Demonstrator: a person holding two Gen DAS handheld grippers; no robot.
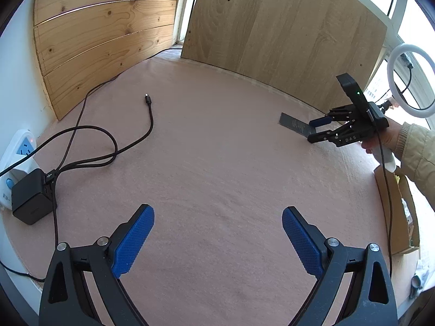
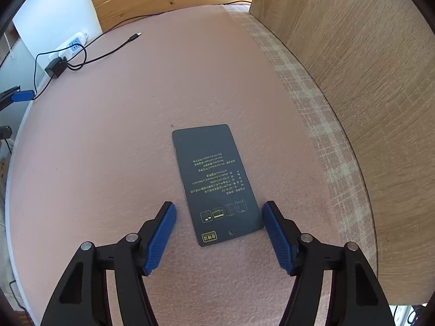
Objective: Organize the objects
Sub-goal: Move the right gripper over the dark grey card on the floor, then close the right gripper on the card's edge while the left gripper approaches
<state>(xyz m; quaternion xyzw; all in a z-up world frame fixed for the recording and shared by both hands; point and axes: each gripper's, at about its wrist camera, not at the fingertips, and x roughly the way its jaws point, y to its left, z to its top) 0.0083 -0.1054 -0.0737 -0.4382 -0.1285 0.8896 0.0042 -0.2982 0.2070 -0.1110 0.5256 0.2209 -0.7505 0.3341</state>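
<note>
A dark rectangular card (image 2: pixel 214 182) with gold print lies flat on the pink tabletop (image 2: pixel 108 135). My right gripper (image 2: pixel 218 206) points steeply down over its near end, open, with the card's near end between its two blue pads; neither pad presses on it. In the left wrist view the same card (image 1: pixel 295 125) shows at the far right under the right gripper (image 1: pixel 312 131), which a hand holds. My left gripper (image 1: pixel 217 209) stands open over bare tabletop with nothing between its fingers.
A black cable (image 1: pixel 151 119) loops from a black charger (image 1: pixel 30 199) beside a white power strip (image 1: pixel 20 146) at the left edge. Wooden boards (image 1: pixel 285 35) stand along the back. A ring light (image 1: pixel 410 78) and a cardboard box (image 1: pixel 397 212) are at the right.
</note>
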